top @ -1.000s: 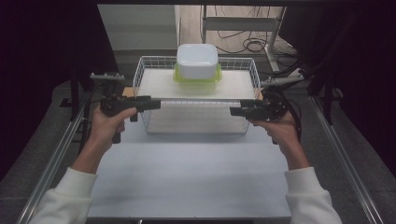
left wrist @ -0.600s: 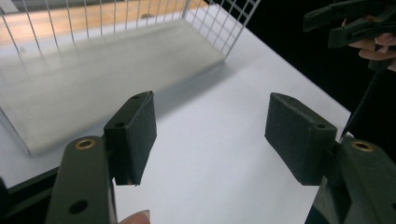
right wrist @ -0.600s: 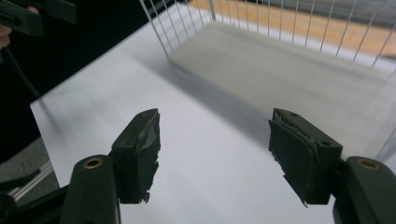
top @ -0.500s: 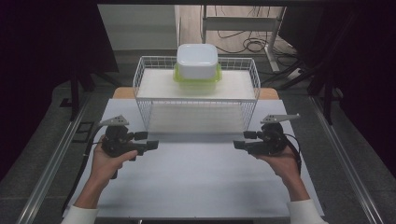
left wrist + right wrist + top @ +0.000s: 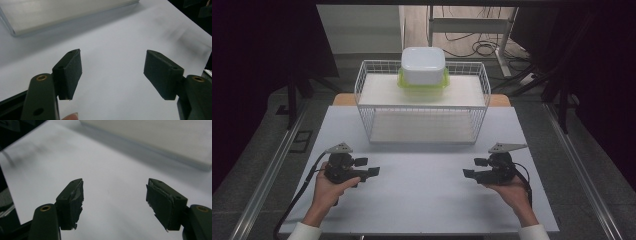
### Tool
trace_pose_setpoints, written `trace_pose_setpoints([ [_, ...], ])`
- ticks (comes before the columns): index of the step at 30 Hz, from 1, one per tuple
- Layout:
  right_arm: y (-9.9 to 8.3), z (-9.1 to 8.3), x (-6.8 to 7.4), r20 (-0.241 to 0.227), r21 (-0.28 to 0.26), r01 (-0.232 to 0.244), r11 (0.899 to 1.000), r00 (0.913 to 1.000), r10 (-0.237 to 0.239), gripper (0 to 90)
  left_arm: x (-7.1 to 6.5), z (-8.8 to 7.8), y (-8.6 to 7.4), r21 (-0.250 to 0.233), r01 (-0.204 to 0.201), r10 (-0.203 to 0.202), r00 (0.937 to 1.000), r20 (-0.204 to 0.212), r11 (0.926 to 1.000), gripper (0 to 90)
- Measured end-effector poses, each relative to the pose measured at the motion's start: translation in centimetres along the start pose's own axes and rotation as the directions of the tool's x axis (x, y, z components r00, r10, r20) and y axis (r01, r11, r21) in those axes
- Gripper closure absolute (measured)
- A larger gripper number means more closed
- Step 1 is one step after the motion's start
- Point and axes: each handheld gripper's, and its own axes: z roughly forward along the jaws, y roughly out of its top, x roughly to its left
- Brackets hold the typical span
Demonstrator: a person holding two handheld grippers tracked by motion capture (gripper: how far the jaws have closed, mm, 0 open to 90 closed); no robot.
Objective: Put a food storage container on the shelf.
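A white wire basket rack (image 5: 422, 107) stands at the back of the white table (image 5: 422, 195). On its upper shelf sits a white tub upside down on a lime-green lid (image 5: 422, 67). My left gripper (image 5: 368, 167) is held low over the table's front left, pointing right, jaws wide apart and empty (image 5: 112, 72). Over the front right, my right gripper (image 5: 473, 168) points left, also open with nothing between its fingers (image 5: 113, 200). Both are well in front of the rack.
The rack's lower white board (image 5: 62, 12) lies just beyond the jaws in both gripper views. Metal rails (image 5: 267, 170) run along both sides of the table. Cables (image 5: 482, 47) and a desk frame stand on the floor behind.
Both grippers have drawn back from the rack's upper front corners toward the front of the table and now sit lower. The tub has stayed on the shelf.
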Motion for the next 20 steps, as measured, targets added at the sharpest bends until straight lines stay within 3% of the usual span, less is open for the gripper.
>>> trace_pose_setpoints([
  [4, -0.8, 0.3, -0.3, 0.008, 0.025, -0.009, 1.000, 0.9999, 0.009, 29.3, 0.2, 0.2, -0.3, 0.003, 0.002, -0.002, 1.0000, -0.005, 1.0000, 29.0],
  [10, -0.9, -0.2, -0.4, 0.015, -0.013, -0.016, 1.000, 0.9998, 0.016, 29.3, 0.3, 0.0, -0.4, -0.017, 0.006, -0.006, 1.0000, -0.006, 0.9998, 28.7],
  [20, -1.4, -0.1, -0.3, 0.027, -0.007, 0.001, 1.000, 0.9996, -0.001, 24.6, 0.8, 0.2, -0.2, -0.032, 0.028, -0.028, 0.9996, -0.001, 0.9991, 27.9],
])
